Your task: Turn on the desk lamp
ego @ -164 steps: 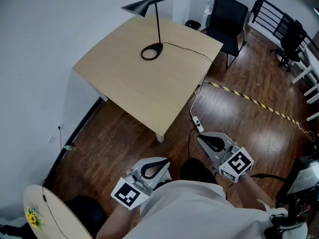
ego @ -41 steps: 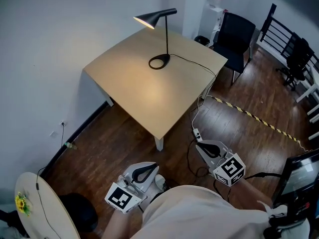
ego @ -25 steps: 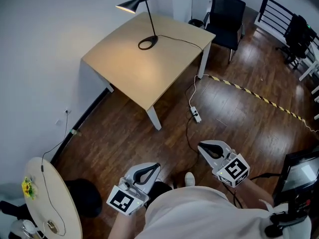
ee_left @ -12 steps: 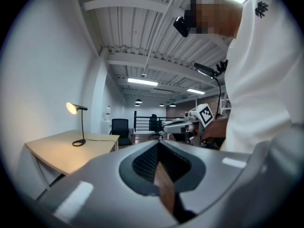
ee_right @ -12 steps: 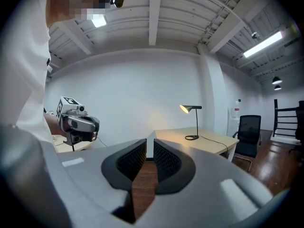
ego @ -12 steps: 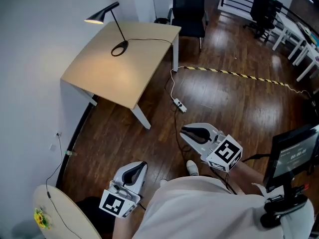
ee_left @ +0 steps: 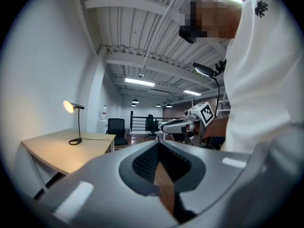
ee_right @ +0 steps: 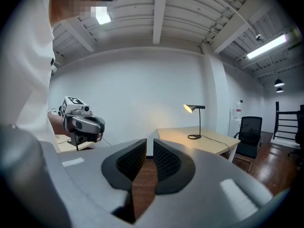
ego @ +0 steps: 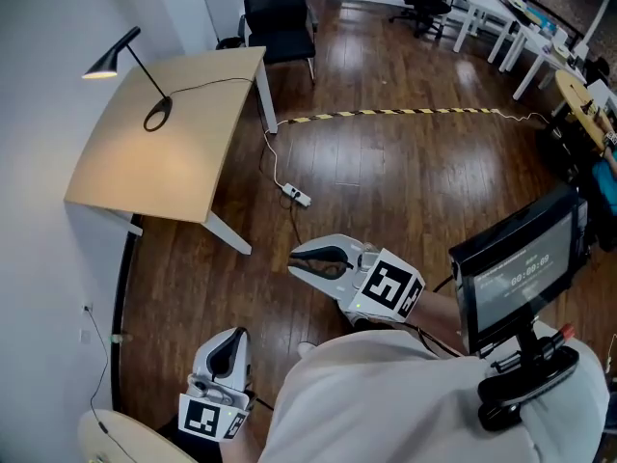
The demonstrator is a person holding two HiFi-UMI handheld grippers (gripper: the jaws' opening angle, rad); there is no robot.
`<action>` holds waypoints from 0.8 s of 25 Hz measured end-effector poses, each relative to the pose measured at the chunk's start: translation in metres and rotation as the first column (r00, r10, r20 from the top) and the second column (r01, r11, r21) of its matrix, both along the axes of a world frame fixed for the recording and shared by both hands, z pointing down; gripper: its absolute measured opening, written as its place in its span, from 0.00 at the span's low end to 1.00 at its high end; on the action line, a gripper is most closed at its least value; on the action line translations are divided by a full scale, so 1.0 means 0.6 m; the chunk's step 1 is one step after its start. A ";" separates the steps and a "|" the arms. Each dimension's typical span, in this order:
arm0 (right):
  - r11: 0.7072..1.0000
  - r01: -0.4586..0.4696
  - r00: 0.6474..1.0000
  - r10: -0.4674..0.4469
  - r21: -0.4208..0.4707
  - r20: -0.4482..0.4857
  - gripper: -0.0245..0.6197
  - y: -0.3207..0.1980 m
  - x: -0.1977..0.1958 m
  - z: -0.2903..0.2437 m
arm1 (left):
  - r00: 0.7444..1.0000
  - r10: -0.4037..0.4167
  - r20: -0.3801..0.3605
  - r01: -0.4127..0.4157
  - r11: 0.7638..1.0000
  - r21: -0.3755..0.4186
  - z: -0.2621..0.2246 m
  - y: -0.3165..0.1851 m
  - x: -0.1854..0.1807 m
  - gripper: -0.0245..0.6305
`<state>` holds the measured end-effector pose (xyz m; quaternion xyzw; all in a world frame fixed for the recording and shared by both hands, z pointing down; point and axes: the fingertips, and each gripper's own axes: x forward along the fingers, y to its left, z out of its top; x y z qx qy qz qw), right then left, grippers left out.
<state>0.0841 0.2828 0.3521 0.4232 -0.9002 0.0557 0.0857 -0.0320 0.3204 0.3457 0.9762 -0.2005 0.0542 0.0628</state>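
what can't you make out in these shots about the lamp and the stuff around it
- Desk lamp switch: too small in all three views. Only the glowing shade, stem and ring base show.
- Power strip on the floor: head view, too small to tell what is plugged in.
- Screen: head view, its print is blurred.
- Round table: head view, cut off by the bottom edge.

The floor (ego: pixel 405 172) was dark wooden boarding with a glossy sheen. The counter (ego: pixel 164 177) had a pale, matt, wood-look top. The lamp (ego: pixel 103 65) looked like matt black metal. The left hand-held gripper (ego: pixel 234 337) and right hand-held gripper (ego: pixel 301 260) had smooth grey plastic shells with a soft gloss, and their pads (ee_right: pixel 127 163) were black and finely ribbed. The shirt (ego: pixel 405 394) was plain white cloth.
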 end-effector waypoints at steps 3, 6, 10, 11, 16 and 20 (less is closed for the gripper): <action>1.000 -0.006 1.000 0.006 0.008 0.001 0.11 0.005 -0.003 -0.001 | 1.000 0.007 0.004 -0.007 1.000 -0.001 0.001 0.005 -0.001 0.06; 1.000 -0.011 1.000 0.011 0.022 0.001 0.11 0.032 -0.020 0.005 | 1.000 0.013 0.003 -0.013 1.000 0.005 0.010 0.034 -0.017 0.06; 1.000 -0.013 1.000 0.013 0.026 -0.005 0.11 0.041 -0.024 0.008 | 1.000 0.021 0.003 -0.021 1.000 0.011 0.015 0.044 -0.018 0.06; 1.000 -0.011 1.000 0.011 0.026 -0.008 0.11 0.042 -0.024 0.008 | 1.000 0.021 0.001 -0.021 1.000 0.014 0.014 0.044 -0.017 0.06; 1.000 0.001 1.000 0.000 0.019 -0.029 0.11 0.042 -0.022 0.008 | 1.000 0.023 0.006 -0.023 1.000 0.012 0.014 0.043 -0.012 0.06; 1.000 -0.007 1.000 0.007 0.016 -0.018 0.11 0.031 -0.020 0.013 | 1.000 0.025 0.008 -0.025 1.000 0.005 0.018 0.036 -0.009 0.06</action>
